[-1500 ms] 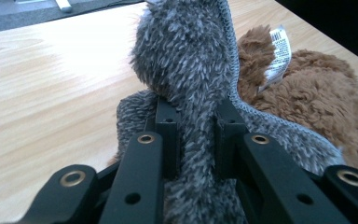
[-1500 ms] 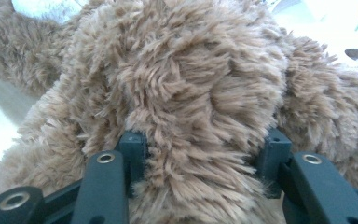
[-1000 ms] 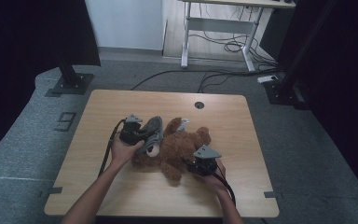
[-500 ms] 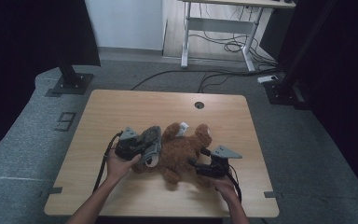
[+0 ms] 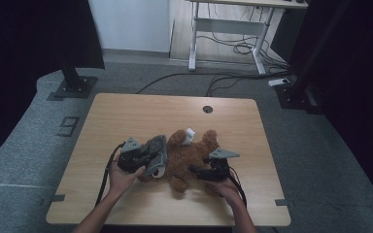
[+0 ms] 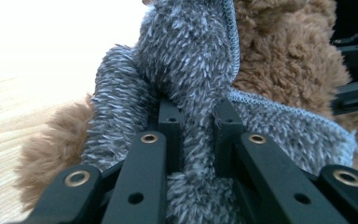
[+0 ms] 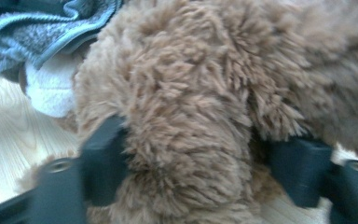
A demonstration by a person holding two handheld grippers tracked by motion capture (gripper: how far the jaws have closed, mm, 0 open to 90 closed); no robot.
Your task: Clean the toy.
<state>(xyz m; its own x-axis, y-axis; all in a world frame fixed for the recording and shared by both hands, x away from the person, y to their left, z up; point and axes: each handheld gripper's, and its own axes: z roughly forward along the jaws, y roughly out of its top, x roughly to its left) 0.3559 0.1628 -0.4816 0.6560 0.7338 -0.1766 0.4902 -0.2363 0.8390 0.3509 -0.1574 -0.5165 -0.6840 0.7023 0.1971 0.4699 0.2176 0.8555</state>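
Observation:
A brown teddy bear (image 5: 190, 156) lies on the wooden table (image 5: 126, 116) toward its near edge, with a white tag (image 5: 190, 134) at its far side. A grey fuzzy cloth (image 5: 157, 151) is draped against the bear's left side. My left gripper (image 5: 149, 156) is shut on a fold of that grey cloth (image 6: 191, 60), which is pinched between the left gripper's (image 6: 196, 119) jaws. My right gripper (image 5: 197, 171) has just been closing its jaws. A thick brown limb (image 7: 186, 140) of the bear sits between them, pressed from both sides.
A round cable hole (image 5: 207, 108) sits near the table's far edge. Beyond the table, on the grey floor, are black stand bases (image 5: 73, 88), loose cables (image 5: 233, 48) and a white desk frame (image 5: 226, 26). Bare wood lies to the left, right and far side of the bear.
My left gripper has drawn the grey cloth toward the table's near edge, and the bear has shifted with it. The right gripper stayed at the bear's right side.

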